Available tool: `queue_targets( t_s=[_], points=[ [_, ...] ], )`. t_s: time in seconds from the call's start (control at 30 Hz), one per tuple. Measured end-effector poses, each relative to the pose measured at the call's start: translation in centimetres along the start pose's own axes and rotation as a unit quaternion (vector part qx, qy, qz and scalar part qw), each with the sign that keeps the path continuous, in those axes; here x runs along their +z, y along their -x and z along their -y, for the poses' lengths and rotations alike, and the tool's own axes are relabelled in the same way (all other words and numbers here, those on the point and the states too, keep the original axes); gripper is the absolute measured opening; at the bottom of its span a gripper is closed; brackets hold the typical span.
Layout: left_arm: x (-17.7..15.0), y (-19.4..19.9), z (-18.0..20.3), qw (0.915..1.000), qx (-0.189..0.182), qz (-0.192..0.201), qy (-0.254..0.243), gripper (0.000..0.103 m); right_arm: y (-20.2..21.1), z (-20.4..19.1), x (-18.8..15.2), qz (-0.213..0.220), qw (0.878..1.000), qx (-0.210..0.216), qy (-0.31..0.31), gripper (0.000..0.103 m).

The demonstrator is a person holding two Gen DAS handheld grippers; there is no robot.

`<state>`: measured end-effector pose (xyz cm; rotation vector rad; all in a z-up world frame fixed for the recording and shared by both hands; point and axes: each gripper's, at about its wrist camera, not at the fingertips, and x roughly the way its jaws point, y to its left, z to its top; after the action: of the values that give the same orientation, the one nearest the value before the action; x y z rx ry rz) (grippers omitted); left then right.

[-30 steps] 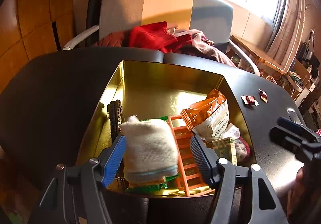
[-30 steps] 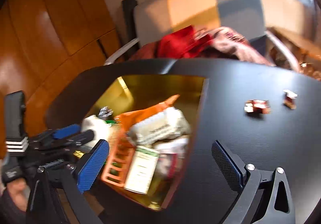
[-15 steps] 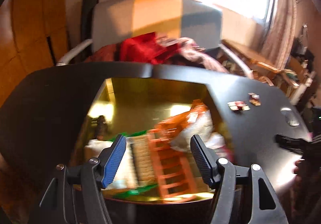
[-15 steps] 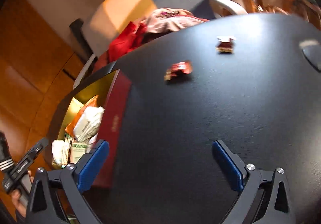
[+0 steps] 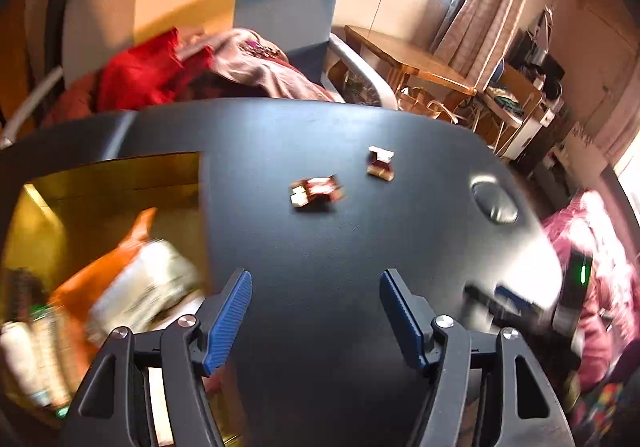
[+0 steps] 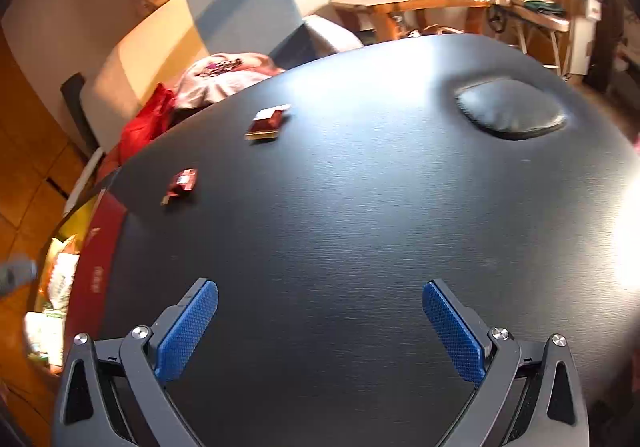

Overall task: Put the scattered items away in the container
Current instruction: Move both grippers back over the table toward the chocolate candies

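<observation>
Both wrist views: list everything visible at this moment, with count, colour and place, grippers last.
table: one, black, fills both views
container: one, gold inside, red outside, table's left edge
snack bag: one, orange and white, blurred, inside the container
other items in the container: blurred, count unclear
small wrapped packets: two, red with gold and white, loose on the table, nearer, farther
oval pad: one, dark grey, table's far right
chair: one, grey, behind the table
clothes: red and pinkish heap on the chair
left gripper: blue pads, open, empty
right gripper: blue pads, open, empty
</observation>
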<state>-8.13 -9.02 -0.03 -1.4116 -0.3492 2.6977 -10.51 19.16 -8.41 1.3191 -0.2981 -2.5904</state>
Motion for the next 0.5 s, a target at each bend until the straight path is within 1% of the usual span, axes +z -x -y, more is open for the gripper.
queue_targets(
  t_s=[0.13, 0.23, 0.3, 0.4, 0.5],
  points=[
    [2.7, -4.1, 2.3, 0.9996, 0.022, -0.017, -0.011, 0.068, 0.1, 1.3, -0.4, -0.001, 1.000, -0.012, 0.005, 0.103],
    [4.3, -7.2, 3.2, 0.9982, 0.052, -0.026, -0.016, 0.068, 0.3, 1.9, -0.3, 0.006, 1.000, -0.016, 0.015, 0.103],
    [5.2, -9.0, 3.3, 0.9975, 0.060, -0.035, -0.008, 0.068, 0.5, 2.2, -0.1, 0.010, 1.000, -0.013, 0.018, 0.103],
    [6.4, -11.4, 3.0, 0.9955, 0.082, -0.048, 0.008, 0.068, 0.7, 2.3, 0.2, 0.019, 0.999, -0.014, 0.021, 0.103],
    [7.7, -13.5, 2.2, 0.9942, 0.090, -0.052, 0.030, 0.068, 0.7, 2.7, 0.4, 0.022, 1.000, -0.010, 0.018, 0.103]
  ],
)
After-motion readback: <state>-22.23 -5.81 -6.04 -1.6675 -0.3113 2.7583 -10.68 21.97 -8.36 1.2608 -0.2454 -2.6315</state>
